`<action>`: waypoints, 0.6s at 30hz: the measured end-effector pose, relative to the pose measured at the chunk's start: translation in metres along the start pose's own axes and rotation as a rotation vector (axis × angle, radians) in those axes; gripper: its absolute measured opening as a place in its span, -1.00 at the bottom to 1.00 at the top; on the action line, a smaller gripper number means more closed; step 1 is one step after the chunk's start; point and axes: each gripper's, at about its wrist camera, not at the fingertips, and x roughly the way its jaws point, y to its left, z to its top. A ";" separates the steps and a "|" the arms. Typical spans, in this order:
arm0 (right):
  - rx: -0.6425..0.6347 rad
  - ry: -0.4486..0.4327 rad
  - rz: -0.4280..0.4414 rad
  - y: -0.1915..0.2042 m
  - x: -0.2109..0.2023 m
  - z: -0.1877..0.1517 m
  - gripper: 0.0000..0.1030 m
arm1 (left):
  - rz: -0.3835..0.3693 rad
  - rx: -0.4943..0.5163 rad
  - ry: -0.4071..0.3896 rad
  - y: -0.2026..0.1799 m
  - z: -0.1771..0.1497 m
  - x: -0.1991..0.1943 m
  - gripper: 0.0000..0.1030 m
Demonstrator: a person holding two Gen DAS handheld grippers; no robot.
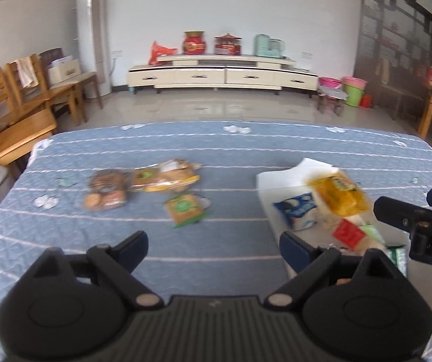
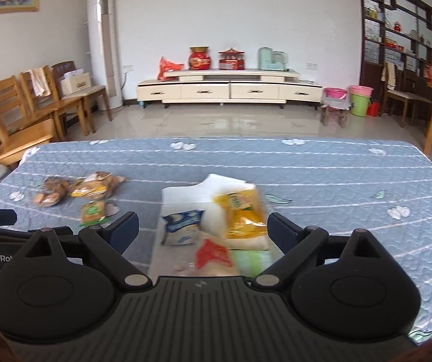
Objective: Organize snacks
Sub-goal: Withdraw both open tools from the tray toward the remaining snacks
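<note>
Fingers of both the left gripper and right gripper gape empty, several snacks boxed ahead, four packets left loose beyond.

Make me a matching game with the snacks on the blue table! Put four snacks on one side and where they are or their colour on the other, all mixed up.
Snacks:
1. blue and white packet
2. yellow packet
3. green-label packet
4. cookie bag

Clues:
A. lies alone on the cloth, nearest the left hand-held gripper
B. in the white tray, left of the yellow one
C. far left of the loose pile, round brown cookies inside
D. in the white tray, brightest, at the back

Pairs: 1-B, 2-D, 3-A, 4-C
</note>
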 end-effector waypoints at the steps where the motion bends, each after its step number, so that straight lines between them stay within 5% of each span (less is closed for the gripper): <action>1: -0.004 0.004 0.009 0.002 0.001 0.000 1.00 | 0.009 -0.004 -0.002 0.005 -0.001 -0.001 0.82; 18: -0.083 0.045 0.100 0.044 0.025 -0.002 1.00 | 0.106 -0.105 0.007 0.072 -0.016 0.000 0.82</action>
